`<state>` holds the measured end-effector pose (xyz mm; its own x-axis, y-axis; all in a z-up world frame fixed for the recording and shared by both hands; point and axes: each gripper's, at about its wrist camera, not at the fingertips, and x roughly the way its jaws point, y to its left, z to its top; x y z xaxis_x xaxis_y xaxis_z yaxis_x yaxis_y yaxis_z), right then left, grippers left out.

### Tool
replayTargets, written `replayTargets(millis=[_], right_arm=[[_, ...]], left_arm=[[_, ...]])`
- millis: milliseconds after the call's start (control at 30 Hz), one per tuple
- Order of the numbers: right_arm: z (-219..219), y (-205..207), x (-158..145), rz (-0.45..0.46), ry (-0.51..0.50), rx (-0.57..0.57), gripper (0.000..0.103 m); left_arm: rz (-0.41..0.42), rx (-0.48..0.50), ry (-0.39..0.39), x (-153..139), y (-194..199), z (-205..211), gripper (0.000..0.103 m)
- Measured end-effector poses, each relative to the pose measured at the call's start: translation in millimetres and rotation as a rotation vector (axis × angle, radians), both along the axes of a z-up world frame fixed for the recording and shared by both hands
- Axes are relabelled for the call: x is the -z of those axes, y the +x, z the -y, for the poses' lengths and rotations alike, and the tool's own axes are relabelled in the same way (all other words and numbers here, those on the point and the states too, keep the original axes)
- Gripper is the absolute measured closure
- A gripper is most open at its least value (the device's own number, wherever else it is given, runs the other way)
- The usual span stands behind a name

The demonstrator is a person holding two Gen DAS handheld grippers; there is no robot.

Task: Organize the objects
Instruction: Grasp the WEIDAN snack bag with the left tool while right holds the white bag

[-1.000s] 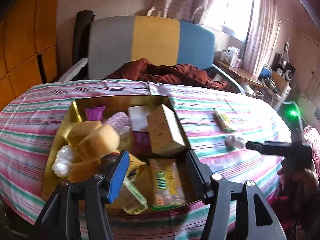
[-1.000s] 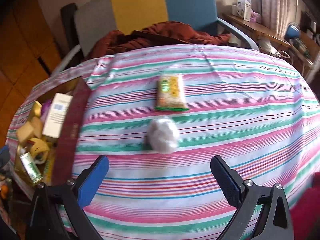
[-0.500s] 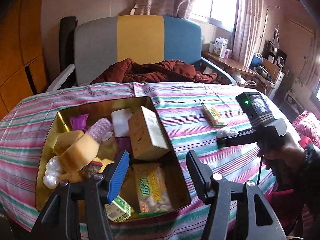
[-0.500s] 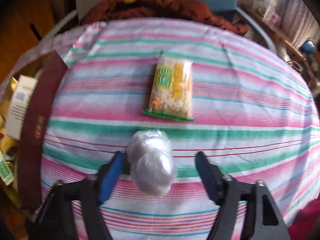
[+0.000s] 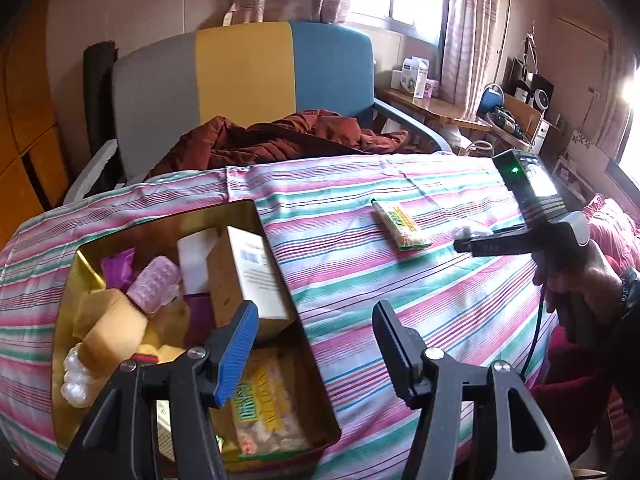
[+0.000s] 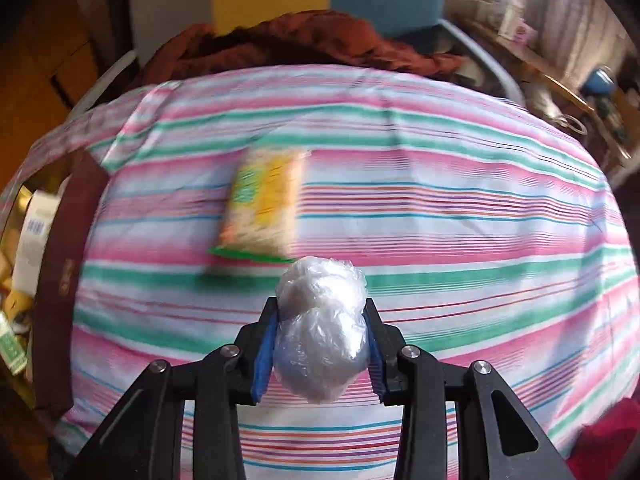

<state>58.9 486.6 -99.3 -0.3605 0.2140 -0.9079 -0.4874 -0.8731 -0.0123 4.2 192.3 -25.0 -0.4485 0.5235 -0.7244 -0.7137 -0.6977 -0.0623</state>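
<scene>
My right gripper (image 6: 320, 340) is clamped on the plastic-wrapped bundle (image 6: 322, 328), blue pads pressing it from both sides. The bundle is two whitish lumps in crinkled clear film, its long axis running straight ahead along the fingers, the far lump poking out past the tips above the striped cloth (image 6: 460, 208) on the counter. Whether it is clear of the cloth I can't tell. Just beyond it lies a snack packet (image 6: 262, 204), yellow and green, blurred here, long axis pointing away from me and leaning a little right; its print is unreadable.

My left gripper (image 5: 316, 344) hangs with its jaws wide apart and nothing between them, over the near right corner of the gold tin (image 5: 256, 210). The tin is crowded: a tan carton (image 5: 248, 276) lying tilted with a barcode label on its white face, a pink ribbed piece (image 5: 154, 284), a second snack packet (image 5: 262, 408) with green lettering I can't make out. From this side I see the right gripper's fingers lying flat near the first packet.
</scene>
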Motion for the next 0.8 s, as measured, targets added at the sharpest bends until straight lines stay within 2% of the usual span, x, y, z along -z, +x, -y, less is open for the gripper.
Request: replayTargets(millis=[167, 400, 633, 800], right_arm=[[-22, 6, 5, -0.002, -0.004, 0.069, 0.063], [-27, 3, 17, 0.01, -0.021, 0.068, 0.063], [-43, 11, 18, 0.002, -0.049, 0.128, 0.063], [-47, 12, 22, 0.041, -0.04, 0.147, 0.062]], left_arm=[[0.006, 0.028, -0.021, 1, -2, -21, 0.043], [0.006, 0.079, -0.052, 6, 0, -55, 0.043], [0.014, 0.12, -0.095, 16, 0, -89, 0.043], [0.022, 0.148, -0.127, 27, 1, -112, 0.043]])
